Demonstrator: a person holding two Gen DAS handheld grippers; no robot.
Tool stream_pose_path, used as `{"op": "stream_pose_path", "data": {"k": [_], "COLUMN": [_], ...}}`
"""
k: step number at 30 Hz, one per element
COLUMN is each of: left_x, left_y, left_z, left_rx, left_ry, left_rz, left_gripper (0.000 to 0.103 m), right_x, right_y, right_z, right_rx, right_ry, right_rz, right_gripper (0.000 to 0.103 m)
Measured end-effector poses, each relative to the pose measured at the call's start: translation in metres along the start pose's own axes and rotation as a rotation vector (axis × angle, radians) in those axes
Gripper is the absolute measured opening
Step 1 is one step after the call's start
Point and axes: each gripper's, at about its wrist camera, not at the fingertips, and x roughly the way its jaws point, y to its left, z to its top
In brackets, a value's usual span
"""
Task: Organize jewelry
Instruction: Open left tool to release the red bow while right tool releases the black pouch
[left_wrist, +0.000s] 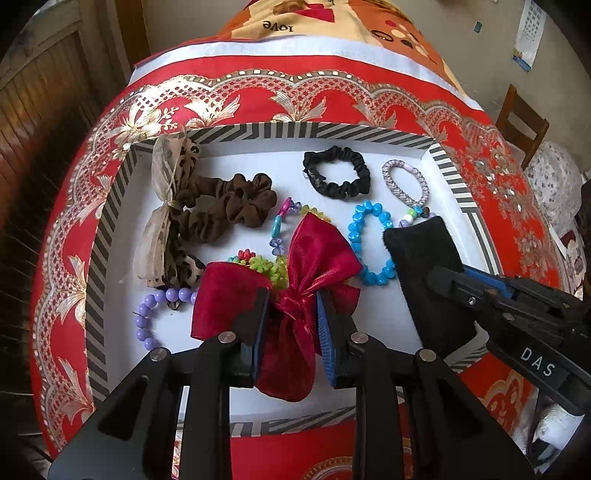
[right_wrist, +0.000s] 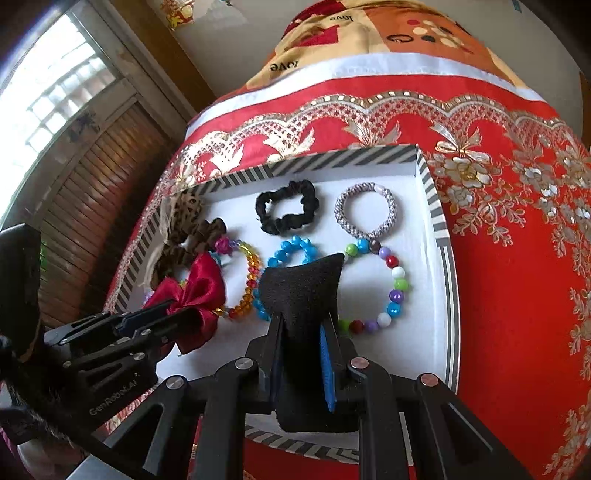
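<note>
A shallow white tray with a striped rim (left_wrist: 258, 130) (right_wrist: 432, 192) lies on a red and gold cloth. My left gripper (left_wrist: 291, 306) is shut on a red satin bow (left_wrist: 317, 251), also in the right wrist view (right_wrist: 195, 291), low over the tray's front left. My right gripper (right_wrist: 303, 321) is shut on a black velvet pillow (right_wrist: 303, 288), seen from the left wrist (left_wrist: 424, 266), over the tray's front right. In the tray lie a black scrunchie (left_wrist: 336, 173), a brown scrunchie (left_wrist: 236, 206), a silver band (left_wrist: 406, 181), a blue bead bracelet (left_wrist: 365, 236) and a multicoloured bead bracelet (right_wrist: 391, 291).
A leopard-print bow with sheer ribbon (left_wrist: 173, 206) lies along the tray's left wall. A purple bead bracelet (left_wrist: 155, 314) and a flower bead bracelet (left_wrist: 266, 262) lie near the red bow. A wooden chair (left_wrist: 521, 122) stands at the right. A wooden shutter (right_wrist: 96, 206) is at the left.
</note>
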Motion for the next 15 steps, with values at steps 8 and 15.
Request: {"op": "stream_pose_path", "data": {"k": [8,15], "left_x": [-0.004,-0.025], "left_y": [0.006,0.015], "left_z": [-0.001,-0.004], "left_rx": [-0.030,-0.074], "left_ry": [-0.010,-0.043], "left_rz": [0.003,0.005], "left_gripper": [0.046,0.046], "right_x": [-0.005,-0.033], "right_y": [-0.001,0.001], "right_z": [-0.002,-0.001], "right_rx": [0.008,0.030], "right_ry": [0.001,-0.070], "right_rz": [0.009,0.025], "right_gripper": [0.037,0.043]}}
